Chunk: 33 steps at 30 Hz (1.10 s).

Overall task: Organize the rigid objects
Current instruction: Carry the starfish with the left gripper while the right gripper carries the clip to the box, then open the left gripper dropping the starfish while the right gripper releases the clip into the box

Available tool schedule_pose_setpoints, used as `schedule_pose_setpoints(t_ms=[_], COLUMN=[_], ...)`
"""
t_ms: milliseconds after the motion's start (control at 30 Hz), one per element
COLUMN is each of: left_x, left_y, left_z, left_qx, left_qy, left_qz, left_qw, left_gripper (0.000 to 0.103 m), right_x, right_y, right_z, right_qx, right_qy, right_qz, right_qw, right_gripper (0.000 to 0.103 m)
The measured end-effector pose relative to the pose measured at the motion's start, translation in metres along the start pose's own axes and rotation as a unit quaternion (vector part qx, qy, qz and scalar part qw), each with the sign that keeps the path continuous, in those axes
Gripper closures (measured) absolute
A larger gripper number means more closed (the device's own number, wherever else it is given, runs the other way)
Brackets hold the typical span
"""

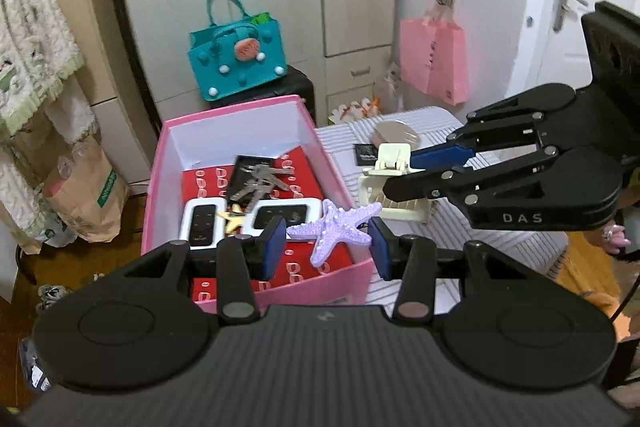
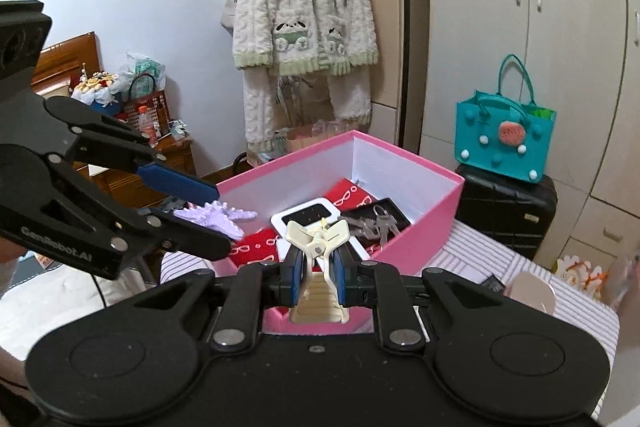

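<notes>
My left gripper (image 1: 328, 247) is shut on a purple starfish (image 1: 334, 231), held above the front part of the pink box (image 1: 236, 111). The right wrist view shows that same starfish (image 2: 218, 217) between the left gripper's fingers (image 2: 218, 219), over the box's left rim. My right gripper (image 2: 318, 267) is shut on a cream plastic clip (image 2: 318, 243), just in front of the pink box (image 2: 440, 203). From the left wrist view, the clip (image 1: 390, 167) hangs right of the box over the striped table. Inside the box lie red cartons (image 1: 298, 163), white devices (image 1: 200, 223), a key bunch (image 1: 260, 181) and a gold star (image 1: 232, 221).
A round beige compact (image 1: 394, 133) and a black packet (image 1: 366, 157) lie on the striped tablecloth (image 1: 516, 247). Behind the box, a teal bag (image 1: 238, 61) stands on a black suitcase (image 2: 506, 211). A pink bag (image 1: 434, 61) hangs on the fridge. A fluffy robe (image 2: 306, 11) hangs at the back.
</notes>
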<state>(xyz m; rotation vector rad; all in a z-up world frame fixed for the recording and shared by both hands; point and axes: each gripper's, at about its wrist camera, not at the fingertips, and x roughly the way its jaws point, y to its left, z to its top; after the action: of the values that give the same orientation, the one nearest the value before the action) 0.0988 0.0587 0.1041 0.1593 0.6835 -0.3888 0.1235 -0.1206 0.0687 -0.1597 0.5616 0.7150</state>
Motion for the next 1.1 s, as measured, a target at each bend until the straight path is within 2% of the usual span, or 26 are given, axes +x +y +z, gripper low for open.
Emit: schedule_pose_setpoints(t_ms=[167,300,433,533,600,733,967,1100], left_x=[0.014,0.038,0.069,0.091,0.104,0.129,0.162,0.171], left_y=[0.028,0.054,0.079,0.092,0.099,0.103,0.109,0.103], left_z=[-0.001,0.001,0.006,0.008,0.005,0.001,0.005,0.008], left_qx=[-0.023,-0.044,-0.058,-0.07,-0.079,-0.078,-0.059,-0.014], left_qy=[0.007,0.031,0.053,0.066,0.065,0.086,0.125,0.122], left_qz=[0.015,0.026,0.03,0.035,0.055,0.051,0.085,0.102], left_qw=[0.9996,0.9982,0.9965,0.9947,0.9932,0.992,0.9867,0.9873], left_gripper=[0.06,0.06,0.06,0.06,0.06,0.06,0.059,0.052], right_x=[0.027,0.049,0.075,0.098,0.115,0.147,0.188,0.205], right_y=[0.003,-0.002,-0.012,-0.023,-0.027,-0.035,-0.04,-0.042], right_z=[0.014,0.027,0.038,0.044,0.046,0.048,0.05,0.05], right_qx=[-0.002,0.008,0.031,0.053,0.054,0.065,0.072,0.073], right_qy=[0.006,0.014,0.024,0.044,0.065,0.102,0.141,0.161], right_qz=[0.023,0.04,0.039,0.038,0.038,0.044,0.043,0.035], right_qw=[1.0,0.999,0.998,0.997,0.996,0.992,0.986,0.984], right_gripper=[0.083,0.083,0.083,0.083,0.083,0.083,0.083,0.083])
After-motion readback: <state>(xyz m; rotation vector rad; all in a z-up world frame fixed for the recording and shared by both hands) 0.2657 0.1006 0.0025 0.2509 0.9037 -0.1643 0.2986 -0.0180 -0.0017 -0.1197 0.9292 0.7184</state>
